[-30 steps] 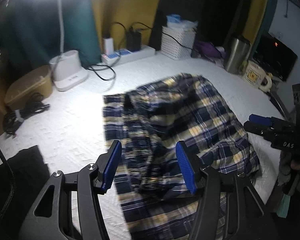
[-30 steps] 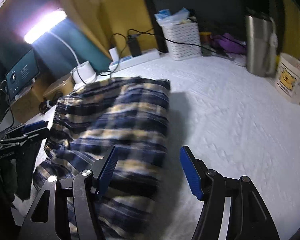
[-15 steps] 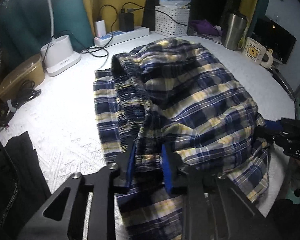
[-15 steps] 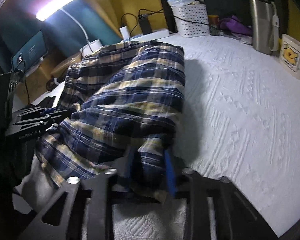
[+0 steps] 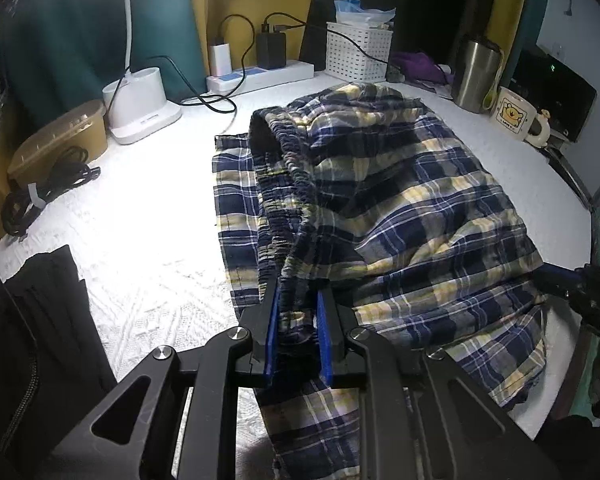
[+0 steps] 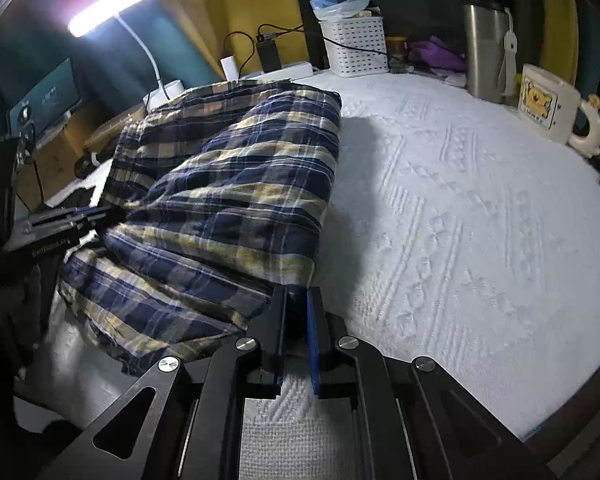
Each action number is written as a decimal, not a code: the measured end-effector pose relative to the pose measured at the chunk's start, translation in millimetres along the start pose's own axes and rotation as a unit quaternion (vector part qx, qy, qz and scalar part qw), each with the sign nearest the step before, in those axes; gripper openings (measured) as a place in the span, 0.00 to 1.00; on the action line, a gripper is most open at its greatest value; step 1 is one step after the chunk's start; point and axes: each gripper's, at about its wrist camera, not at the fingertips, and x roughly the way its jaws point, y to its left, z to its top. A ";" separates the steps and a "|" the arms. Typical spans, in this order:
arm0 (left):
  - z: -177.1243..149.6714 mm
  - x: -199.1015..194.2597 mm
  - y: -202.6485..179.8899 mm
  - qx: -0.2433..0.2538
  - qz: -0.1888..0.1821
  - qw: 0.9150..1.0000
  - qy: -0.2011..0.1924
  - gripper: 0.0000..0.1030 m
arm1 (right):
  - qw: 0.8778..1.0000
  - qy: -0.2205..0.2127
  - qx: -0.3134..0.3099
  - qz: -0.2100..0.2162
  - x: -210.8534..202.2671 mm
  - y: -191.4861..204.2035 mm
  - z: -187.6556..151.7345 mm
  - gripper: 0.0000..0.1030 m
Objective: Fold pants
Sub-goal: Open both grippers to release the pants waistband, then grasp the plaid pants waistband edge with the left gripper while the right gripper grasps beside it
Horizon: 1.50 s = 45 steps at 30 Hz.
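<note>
White textured bedspread point(image 6: 460, 208) below us — left gripper point(image 5: 297, 312) and right gripper point(image 6: 295, 312) both clamp the plaid pants point(image 5: 400, 200), mid-fold; next we carry the fold over evenly.

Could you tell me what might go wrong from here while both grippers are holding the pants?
1. The left gripper pinches a thick bunch of the pants at the waistband; layers could slip out unevenly when carried.
2. The right gripper grips only a thin corner, which may pull free.
3. Carried far back, the cloth could brush the mug or steel tumbler.
</note>
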 end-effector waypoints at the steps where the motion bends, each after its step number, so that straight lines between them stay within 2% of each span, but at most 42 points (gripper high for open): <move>1: 0.8 -0.7 -0.3 0.002 0.001 1.000 -0.001 0.16 | 1.000 0.000 -0.003 -0.006 0.0 -1.8 0.4 0.20; 3: 2.3 -0.9 0.4 0.002 0.005 1.000 -0.001 0.18 | 1.000 0.005 -0.011 -0.027 0.7 -3.7 -2.1 0.36; 7: 6.2 -6.0 3.2 0.003 0.004 1.000 0.007 0.23 | 0.999 0.007 0.002 -0.032 -2.9 -17.1 -3.3 0.51; 13: 17.0 -21.4 9.1 -0.003 0.006 1.000 -0.001 0.28 | 0.999 0.002 0.004 -0.032 -6.4 -27.3 5.3 0.51; 15: 21.1 -25.9 14.0 -0.006 0.032 0.999 -0.005 0.28 | 0.999 -0.005 0.006 -0.031 -10.1 -32.2 12.6 0.51; 20: 26.5 -21.5 28.4 0.010 0.069 0.997 0.010 0.29 | 0.999 -0.022 0.016 -0.024 -13.9 -45.8 36.4 0.51; 24: 41.5 -27.5 27.2 0.010 0.050 0.999 -0.016 0.31 | 0.999 -0.026 0.010 -0.020 -5.5 -49.1 57.9 0.51; 27: 55.0 -31.3 21.8 0.010 0.033 0.999 -0.042 0.47 | 1.000 -0.026 0.009 -0.013 3.8 -48.6 70.7 0.51; 31: 71.8 -25.8 15.4 0.021 0.019 0.998 -0.062 0.49 | 1.000 -0.024 0.004 -0.002 19.2 -45.9 89.0 0.51; 39: 87.7 6.5 13.9 0.041 0.013 0.998 -0.046 0.50 | 1.000 -0.021 -0.016 0.004 44.6 -42.2 119.7 0.51; 42: 89.7 12.8 9.4 0.062 0.027 0.997 -0.041 0.50 | 1.000 -0.020 -0.021 0.004 55.6 -42.4 130.9 0.51; 45: 90.6 18.5 5.8 0.084 0.022 0.996 -0.038 0.50 | 1.000 -0.016 -0.021 0.005 65.6 -42.3 137.8 0.51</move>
